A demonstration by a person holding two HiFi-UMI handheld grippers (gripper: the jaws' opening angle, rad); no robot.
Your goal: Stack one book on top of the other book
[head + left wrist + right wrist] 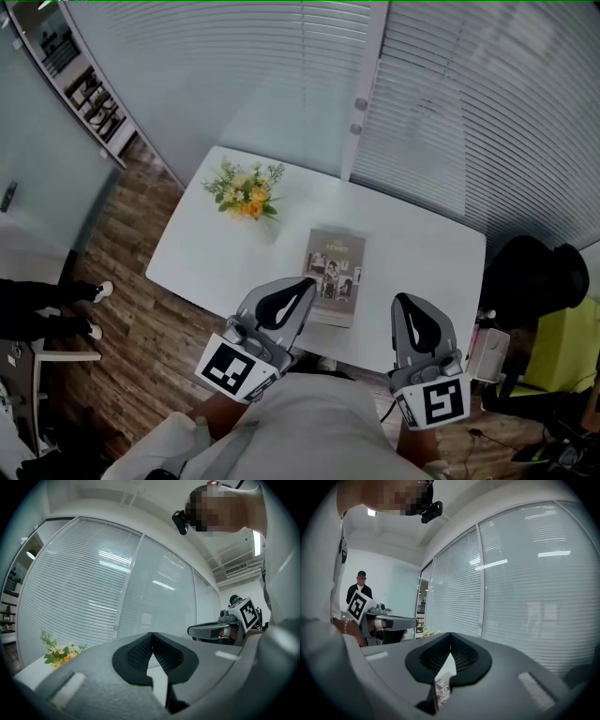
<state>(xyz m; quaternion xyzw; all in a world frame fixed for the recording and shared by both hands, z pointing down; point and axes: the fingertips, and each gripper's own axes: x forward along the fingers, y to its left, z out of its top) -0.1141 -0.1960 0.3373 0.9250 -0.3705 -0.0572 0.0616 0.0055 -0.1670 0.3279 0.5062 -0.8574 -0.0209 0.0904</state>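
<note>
A grey book [335, 275] with a photo cover lies flat near the front of the white table [206, 253]. Only its top cover shows; I cannot tell whether another book lies beneath it. My left gripper [307, 281] is held level, above the table's front edge just left of the book, jaws shut and empty. My right gripper [403, 300] hangs to the book's right, also shut with nothing in it. In the left gripper view the pads [140, 651] meet. A sliver of the book [442, 688] shows below the closed right gripper [450, 635].
A bunch of yellow and white flowers [246, 192] stands at the table's far left. Blinds [450, 84] close off the back. A black chair [530, 277] and a white box [487, 352] sit at the right. A person's legs [47, 305] show at the left.
</note>
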